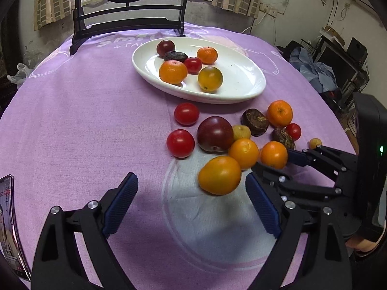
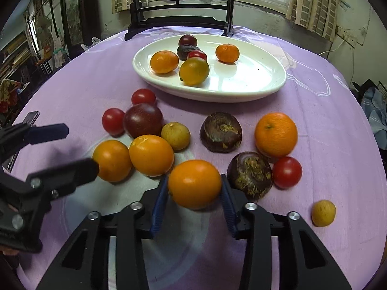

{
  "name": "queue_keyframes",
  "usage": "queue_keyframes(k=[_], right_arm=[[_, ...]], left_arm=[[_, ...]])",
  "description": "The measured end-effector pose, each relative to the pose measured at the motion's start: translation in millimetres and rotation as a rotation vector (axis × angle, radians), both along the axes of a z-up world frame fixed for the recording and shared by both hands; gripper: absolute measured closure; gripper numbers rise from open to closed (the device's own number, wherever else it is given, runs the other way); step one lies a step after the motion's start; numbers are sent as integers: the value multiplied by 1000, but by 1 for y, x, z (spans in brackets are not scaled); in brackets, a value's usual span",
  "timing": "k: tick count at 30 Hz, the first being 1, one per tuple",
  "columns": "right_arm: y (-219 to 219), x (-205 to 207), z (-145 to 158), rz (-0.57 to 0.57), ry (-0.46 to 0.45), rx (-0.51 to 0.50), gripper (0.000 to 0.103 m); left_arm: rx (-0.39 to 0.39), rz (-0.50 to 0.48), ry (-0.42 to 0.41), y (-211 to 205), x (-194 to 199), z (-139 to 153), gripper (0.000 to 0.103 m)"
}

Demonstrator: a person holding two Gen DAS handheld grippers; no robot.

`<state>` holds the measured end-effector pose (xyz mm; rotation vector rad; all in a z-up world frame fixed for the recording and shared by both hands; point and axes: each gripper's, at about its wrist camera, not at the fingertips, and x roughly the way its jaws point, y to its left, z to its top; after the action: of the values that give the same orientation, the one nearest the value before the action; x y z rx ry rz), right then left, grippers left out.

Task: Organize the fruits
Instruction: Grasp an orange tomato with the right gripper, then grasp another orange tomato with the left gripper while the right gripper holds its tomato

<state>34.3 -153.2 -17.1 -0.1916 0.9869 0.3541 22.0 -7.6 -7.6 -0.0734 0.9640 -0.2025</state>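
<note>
Near the surface [image 2: 326,125], the right hand-held gripper [image 2: 194,188] is pinching an orange fruit [image 2: 194,183], probably needing carrying to the white plate [image 2: 254,89]; the left hand-held gripper [image 1: 191,205] is hanging spread

The phone [image 1: 9,227] is cut off by the left wrist view's left edge, its screen too warped to read, while the dark fruit [image 2: 187,51] on the white plate [image 2: 254,82] hides partly behind a red tomato [image 2: 197,55].
</note>
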Motion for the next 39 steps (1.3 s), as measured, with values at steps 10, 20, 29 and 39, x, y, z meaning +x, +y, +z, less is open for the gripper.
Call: queue_keyframes(k=[10, 20, 29, 39], right_arm=[[-21, -27, 3, -18, 9, 106, 63], [-28, -31, 2, -7, 8, 106, 63], [-23, -34, 0, 9, -7, 61, 63], [-36, -36, 3, -34, -10, 126, 63]], left_arm=[[23, -29, 9, -11, -2, -5, 15], [109, -58, 0, -30, 0, -19, 24], [149, -80, -31, -49, 8, -25, 53], [32, -46, 1, -28, 2, -15, 62]])
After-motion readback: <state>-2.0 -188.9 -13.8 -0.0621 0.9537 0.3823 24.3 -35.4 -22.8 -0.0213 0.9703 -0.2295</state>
